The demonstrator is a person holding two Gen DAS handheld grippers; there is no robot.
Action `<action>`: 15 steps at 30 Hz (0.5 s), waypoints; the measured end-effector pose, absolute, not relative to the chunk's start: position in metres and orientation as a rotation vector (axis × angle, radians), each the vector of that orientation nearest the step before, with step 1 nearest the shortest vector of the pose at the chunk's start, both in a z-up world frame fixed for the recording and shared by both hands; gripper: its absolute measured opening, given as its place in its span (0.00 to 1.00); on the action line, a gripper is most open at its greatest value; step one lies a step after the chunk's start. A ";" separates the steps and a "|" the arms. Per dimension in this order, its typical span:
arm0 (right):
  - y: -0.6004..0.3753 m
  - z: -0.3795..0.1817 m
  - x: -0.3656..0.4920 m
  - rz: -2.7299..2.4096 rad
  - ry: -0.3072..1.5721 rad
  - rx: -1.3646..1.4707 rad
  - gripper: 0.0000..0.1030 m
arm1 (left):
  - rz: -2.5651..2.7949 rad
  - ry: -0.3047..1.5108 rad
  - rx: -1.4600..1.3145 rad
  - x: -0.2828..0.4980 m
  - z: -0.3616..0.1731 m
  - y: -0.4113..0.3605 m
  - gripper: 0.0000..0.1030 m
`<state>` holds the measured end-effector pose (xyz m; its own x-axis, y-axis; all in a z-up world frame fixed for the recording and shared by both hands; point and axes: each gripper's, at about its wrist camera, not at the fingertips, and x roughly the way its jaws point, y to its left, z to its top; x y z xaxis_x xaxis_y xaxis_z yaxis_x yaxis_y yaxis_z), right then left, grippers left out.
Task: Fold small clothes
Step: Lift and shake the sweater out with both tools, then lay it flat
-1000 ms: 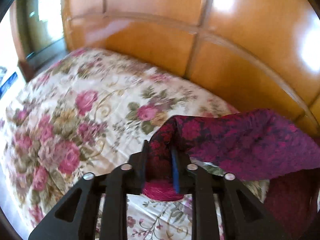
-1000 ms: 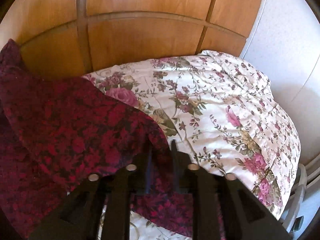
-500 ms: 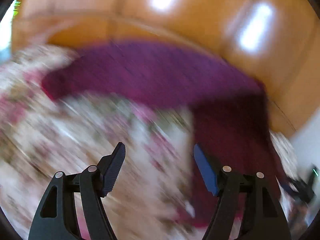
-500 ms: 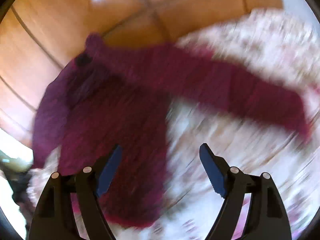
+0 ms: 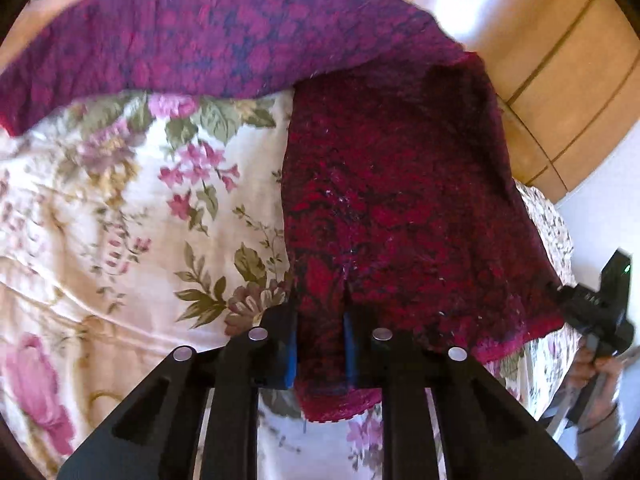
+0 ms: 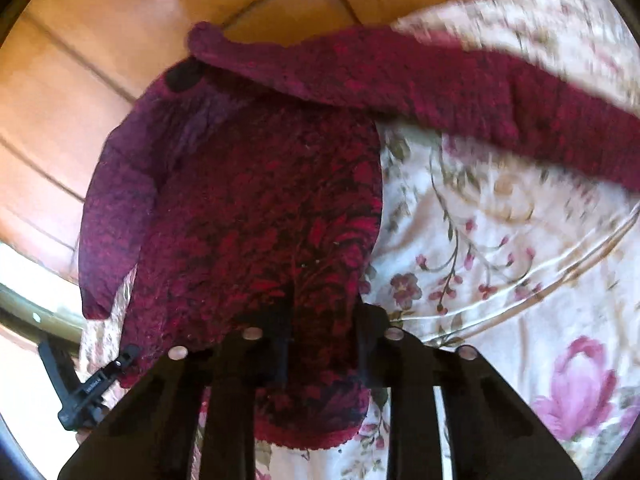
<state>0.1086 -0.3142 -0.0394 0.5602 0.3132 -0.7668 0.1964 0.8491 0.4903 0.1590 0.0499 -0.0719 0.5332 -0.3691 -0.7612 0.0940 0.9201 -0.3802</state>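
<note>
Small dark-red patterned sweater (image 5: 392,200) lies spread on the floral bedspread (image 5: 120,220) of the bed, collar end toward the wooden headboard (image 5: 560,80). Left gripper (image 5: 320,350): fingers pressed together, pinching the sweater's hem corner on the side away from the headboard. Right gripper (image 6: 322,346): fingers likewise clamped on the sweater's (image 6: 256,216) other hem corner. One sleeve (image 5: 200,28) extends sideways across the bedspread (image 6: 500,260) along the headboard (image 6: 100,60); the other sleeve (image 6: 112,208) hangs down beside the sweater body.
</note>
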 end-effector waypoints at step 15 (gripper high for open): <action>-0.288 0.002 -0.018 0.172 1.047 0.212 0.15 | -0.358 1.005 -0.310 0.028 -0.059 0.080 0.14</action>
<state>-0.0181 -0.2883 0.0024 0.4902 0.2409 -0.8376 -0.0402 0.9663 0.2544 0.0276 0.0800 -0.0595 0.4866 -0.4293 -0.7609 0.1488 0.8989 -0.4120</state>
